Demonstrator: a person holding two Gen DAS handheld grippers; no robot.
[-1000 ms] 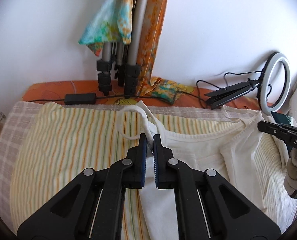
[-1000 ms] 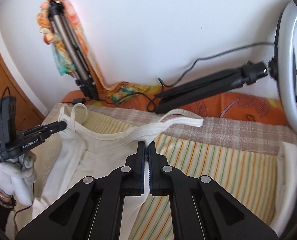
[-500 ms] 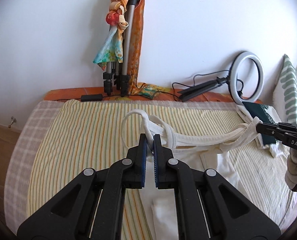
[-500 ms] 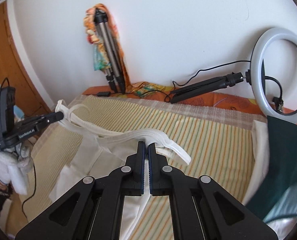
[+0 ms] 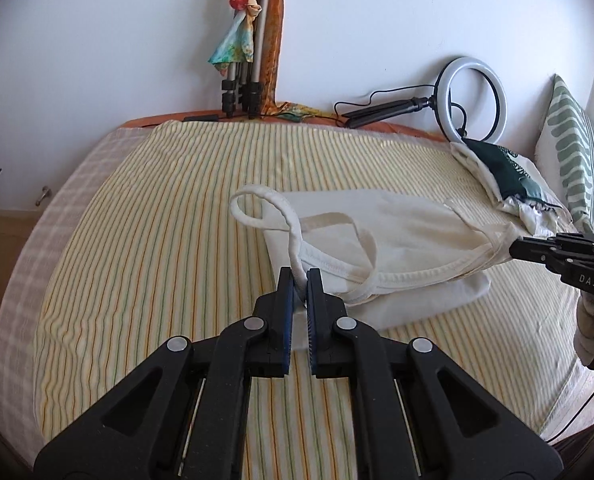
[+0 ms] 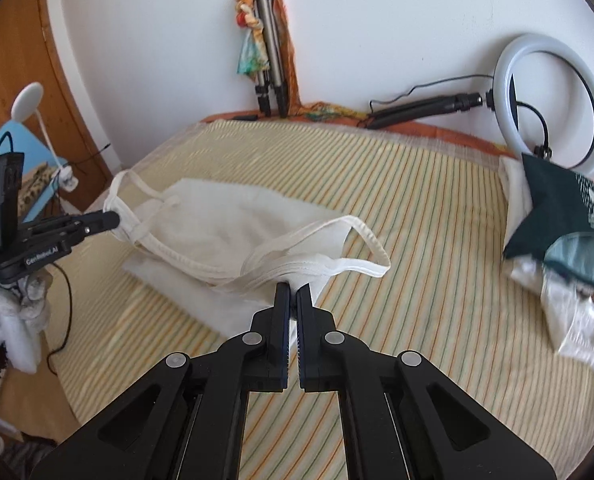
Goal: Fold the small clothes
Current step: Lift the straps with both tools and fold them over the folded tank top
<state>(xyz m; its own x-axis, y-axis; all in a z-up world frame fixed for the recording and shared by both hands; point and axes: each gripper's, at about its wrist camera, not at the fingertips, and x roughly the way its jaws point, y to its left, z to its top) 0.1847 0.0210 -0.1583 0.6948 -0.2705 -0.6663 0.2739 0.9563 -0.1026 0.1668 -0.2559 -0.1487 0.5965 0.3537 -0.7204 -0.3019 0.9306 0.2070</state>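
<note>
The bed, spread with a yellow cloth striped in green and orange, stood against a white wall, and I take that bed as my landmark. On its middle lay the cream-white cotton tank top with ribbed straps, its lower half flat on the stripes and its upper half doubled toward me over that half. I had my left claw clamped on one shoulder strap near the bed's centre, and my right claw clamped on the other shoulder edge, toward the side of the bed where the white ring light on its black stand leaned against the wall. Between the two claws the neckline hung taut, lifted off the bed.

I judged the first fold, top to hem, as under way but not laid down: the straps remained in the air and loose loops stuck out. Setting the edge down and folding the sides remained. A crumpled heap of dark green and white clothes waited at the bed's ring-light end, unfolded.
</note>
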